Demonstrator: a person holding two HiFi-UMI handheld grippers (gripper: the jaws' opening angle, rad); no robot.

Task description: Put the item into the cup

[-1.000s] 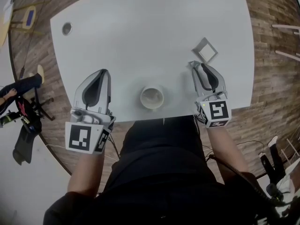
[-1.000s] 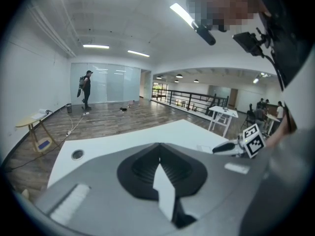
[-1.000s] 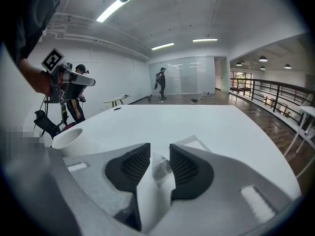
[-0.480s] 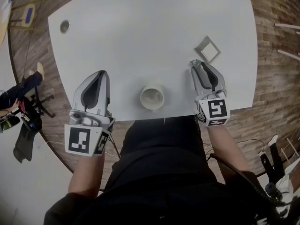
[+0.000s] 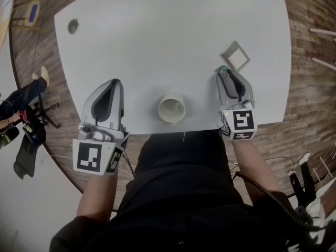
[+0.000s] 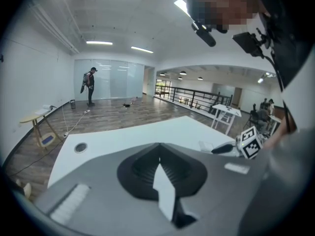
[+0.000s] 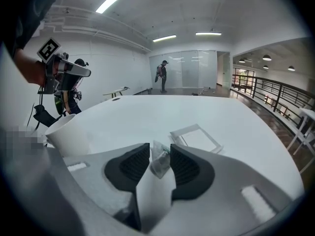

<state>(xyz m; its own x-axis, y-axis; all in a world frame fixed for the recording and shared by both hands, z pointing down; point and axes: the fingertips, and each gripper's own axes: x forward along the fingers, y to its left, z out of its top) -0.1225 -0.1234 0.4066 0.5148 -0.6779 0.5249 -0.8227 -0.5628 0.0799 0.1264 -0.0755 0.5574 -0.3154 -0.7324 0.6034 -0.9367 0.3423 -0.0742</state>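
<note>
A white cup stands upright near the table's front edge, between my two grippers; it also shows at the left of the right gripper view. A small clear packet with a green bit stands between the jaws of my right gripper. The jaws are wide around it and the pads do not visibly press on it. My left gripper rests left of the cup, its jaws meeting at the tip with nothing in them.
A flat white square frame lies just beyond the right gripper. The white table has a round cable hole at its far left. Wooden floor surrounds the table; a person stands far across the room.
The right gripper has edged forward toward the square frame, and the packet's green bit now shows at its tip. The left gripper and the cup have stayed put.
</note>
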